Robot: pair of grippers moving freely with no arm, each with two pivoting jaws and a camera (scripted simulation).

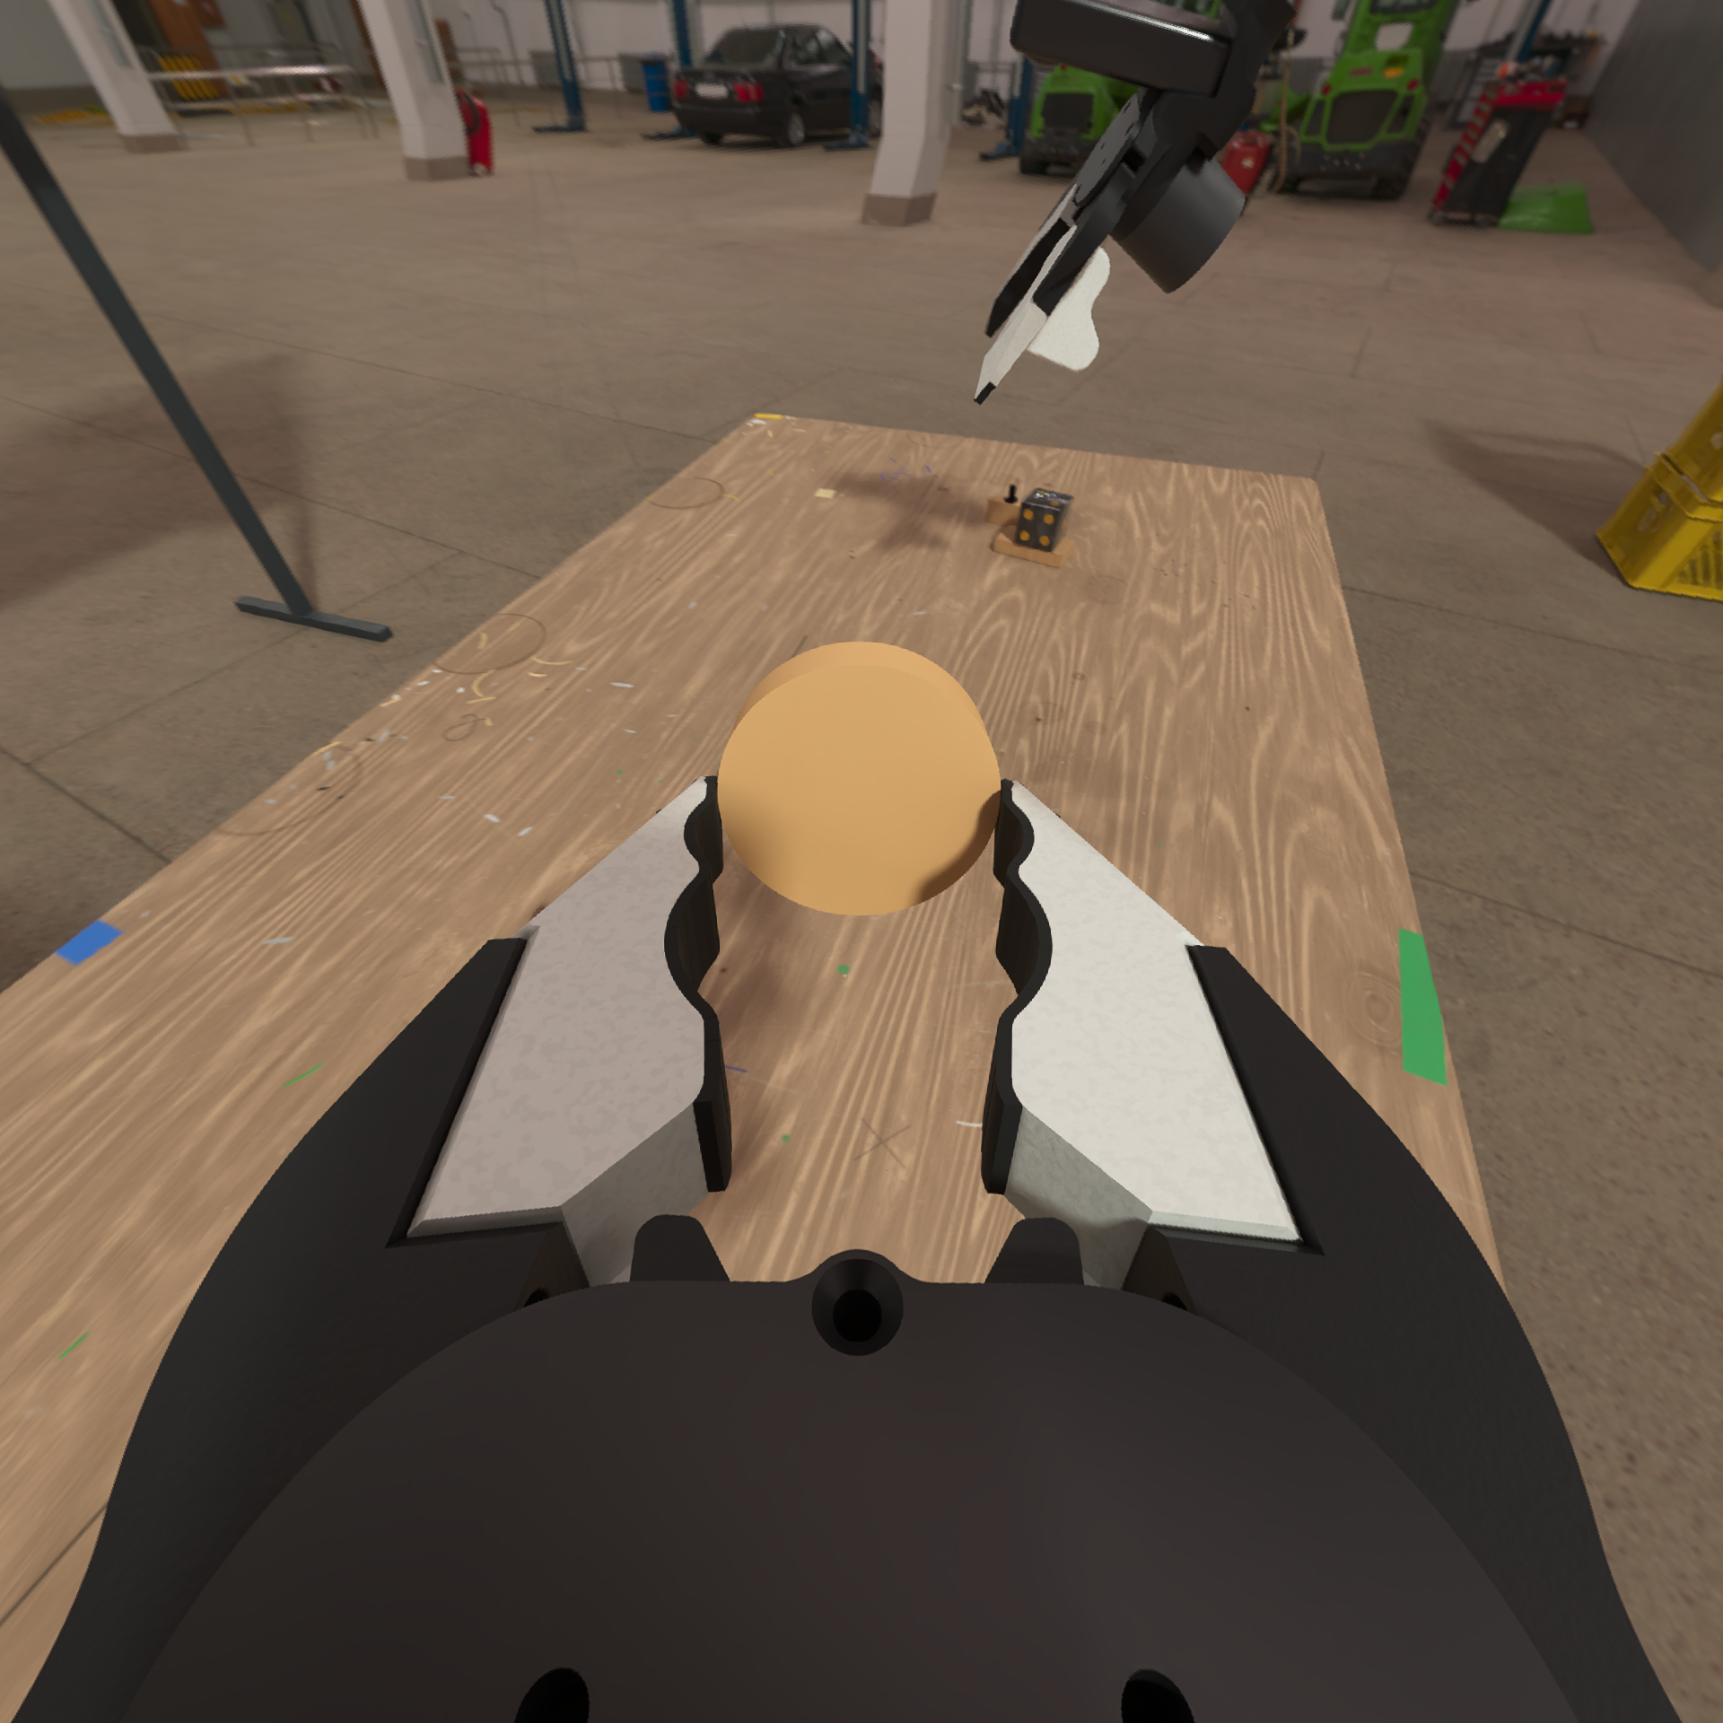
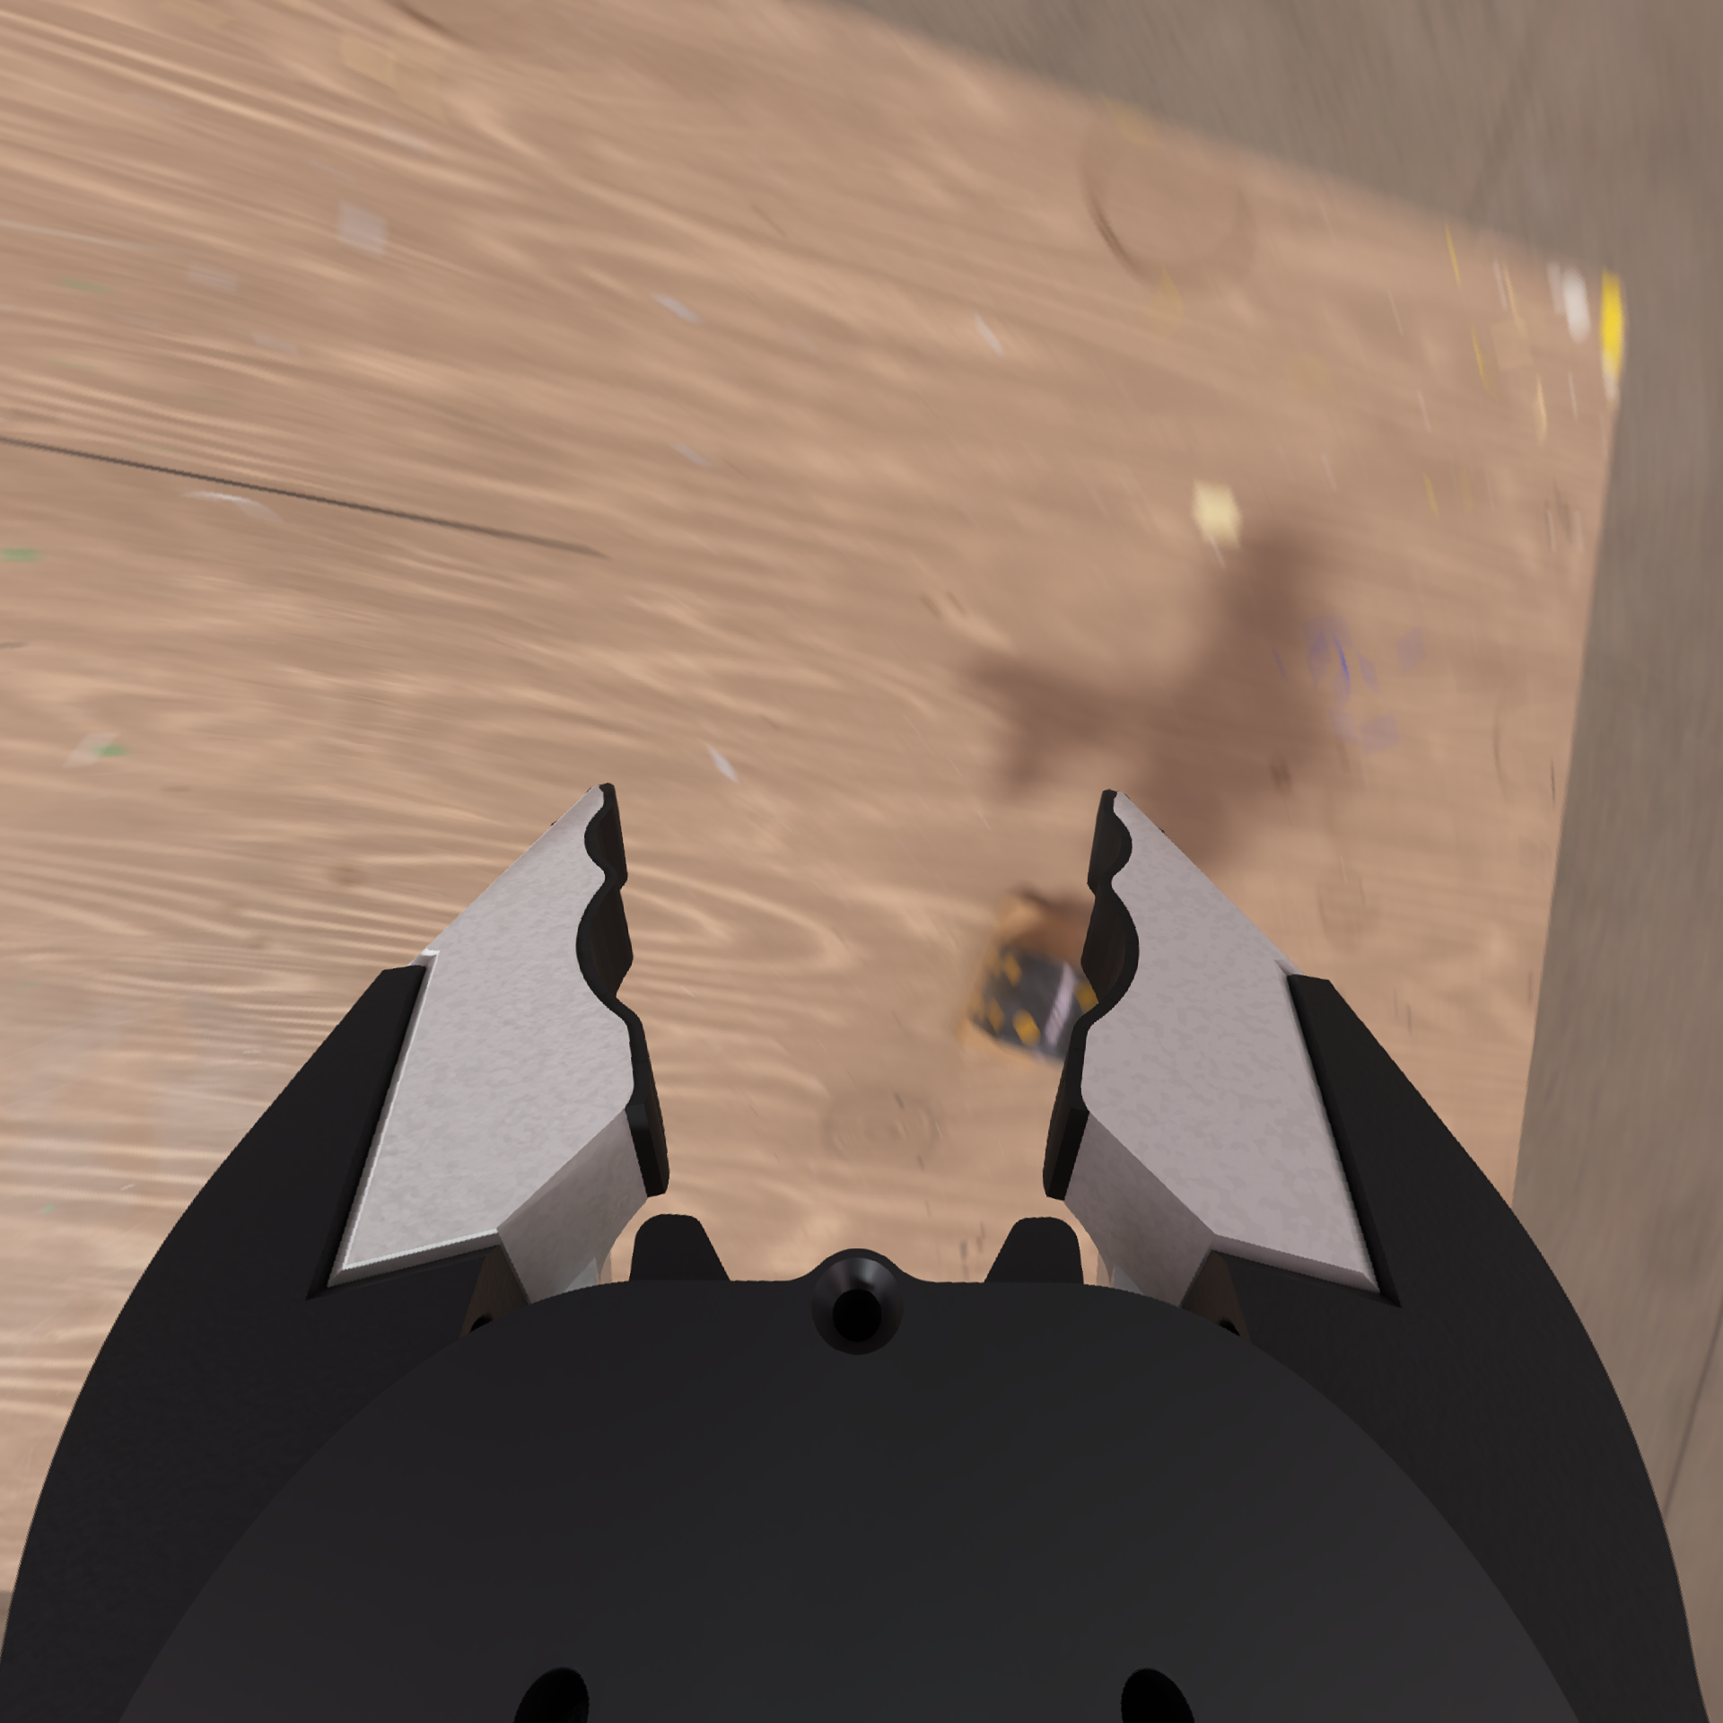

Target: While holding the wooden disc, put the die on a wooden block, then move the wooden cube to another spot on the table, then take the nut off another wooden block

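Observation:
My left gripper is shut on the round wooden disc and holds it above the table. Far down the table a black die with orange pips sits on a flat wooden block. Just behind it a small wooden block carries a small black nut. My right gripper hangs high above them. In the blurred right wrist view it is open and empty, with the die below, partly behind its right finger. No separate wooden cube shows.
The table's far edge lies close to the die. A yellow crate stands on the floor at the right and a grey stand pole at the left. Green tape and blue tape mark the table edges.

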